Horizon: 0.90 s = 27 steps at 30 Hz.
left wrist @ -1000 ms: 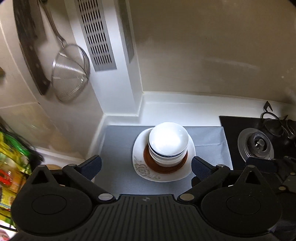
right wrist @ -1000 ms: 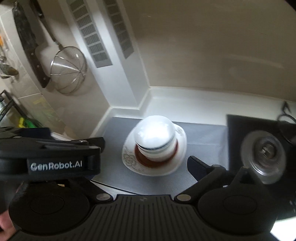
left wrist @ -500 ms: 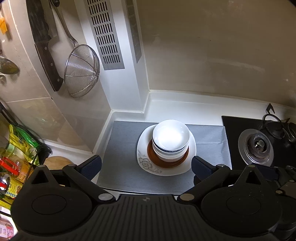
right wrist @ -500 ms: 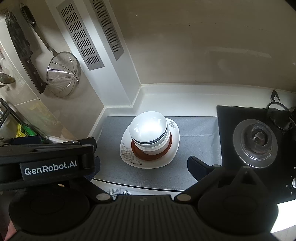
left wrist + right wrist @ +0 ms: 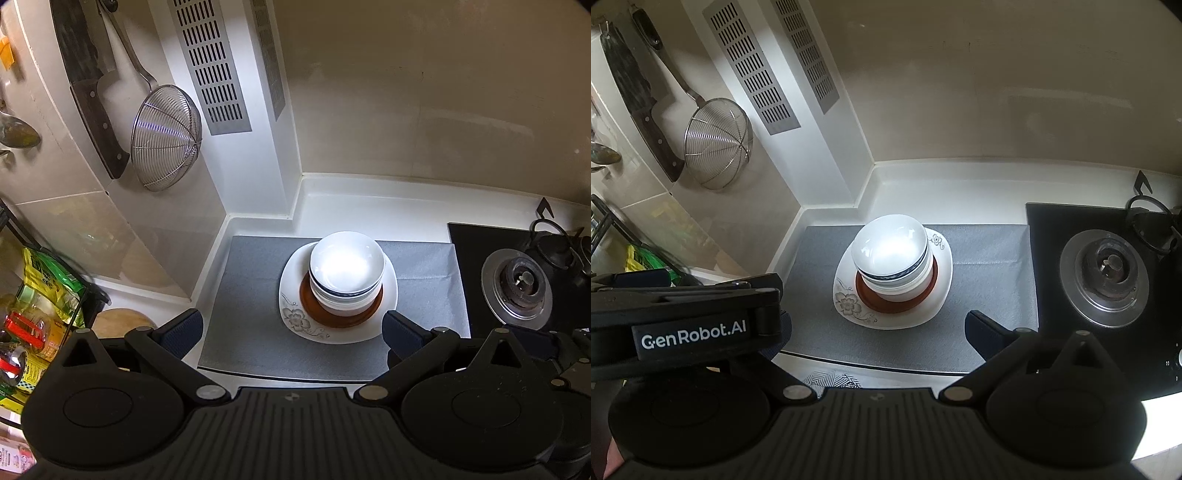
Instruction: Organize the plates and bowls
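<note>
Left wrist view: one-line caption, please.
Open left gripper hovers before stacked bowls on a floral plate, grey mat.

— What carried everything?

— A white countertop (image 5: 369,206) that ran into a corner, with a grey mat (image 5: 251,295) laid flat on it.

— And on the mat?

— A white flowered plate (image 5: 295,325), near the middle. To the right, a black gas hob (image 5: 1049,229) was set just beside the mat's edge.

— Anything left of it?

— A round wooden board (image 5: 118,321) lay on the counter.
</note>
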{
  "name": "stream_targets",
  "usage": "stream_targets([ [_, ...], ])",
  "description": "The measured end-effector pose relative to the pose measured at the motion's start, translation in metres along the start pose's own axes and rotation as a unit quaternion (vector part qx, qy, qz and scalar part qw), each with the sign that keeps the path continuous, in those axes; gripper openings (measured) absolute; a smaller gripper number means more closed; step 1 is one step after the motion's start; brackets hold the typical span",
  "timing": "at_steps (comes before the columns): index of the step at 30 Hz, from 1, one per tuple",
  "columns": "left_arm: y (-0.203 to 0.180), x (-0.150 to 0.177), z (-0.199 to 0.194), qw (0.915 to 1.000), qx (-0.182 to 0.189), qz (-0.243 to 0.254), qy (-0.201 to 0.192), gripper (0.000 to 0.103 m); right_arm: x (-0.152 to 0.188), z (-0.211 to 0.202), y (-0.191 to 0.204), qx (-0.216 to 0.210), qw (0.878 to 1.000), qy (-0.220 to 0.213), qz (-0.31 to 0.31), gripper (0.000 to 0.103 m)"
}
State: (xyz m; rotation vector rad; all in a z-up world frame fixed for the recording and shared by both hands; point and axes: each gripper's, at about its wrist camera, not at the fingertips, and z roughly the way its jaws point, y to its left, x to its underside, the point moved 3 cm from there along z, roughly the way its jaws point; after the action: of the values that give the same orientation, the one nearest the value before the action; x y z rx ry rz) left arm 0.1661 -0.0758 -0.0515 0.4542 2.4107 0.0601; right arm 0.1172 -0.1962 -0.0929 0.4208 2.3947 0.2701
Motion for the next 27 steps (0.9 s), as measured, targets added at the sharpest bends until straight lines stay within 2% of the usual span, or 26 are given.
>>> stream_targets([
  [27,0.0004,-0.0018,0.0013,0.9999,0.001,0.011,0.005,0.103,0.0003,0.0019,0.0011,0.000,1.000,0.004,0.002,0.101],
])
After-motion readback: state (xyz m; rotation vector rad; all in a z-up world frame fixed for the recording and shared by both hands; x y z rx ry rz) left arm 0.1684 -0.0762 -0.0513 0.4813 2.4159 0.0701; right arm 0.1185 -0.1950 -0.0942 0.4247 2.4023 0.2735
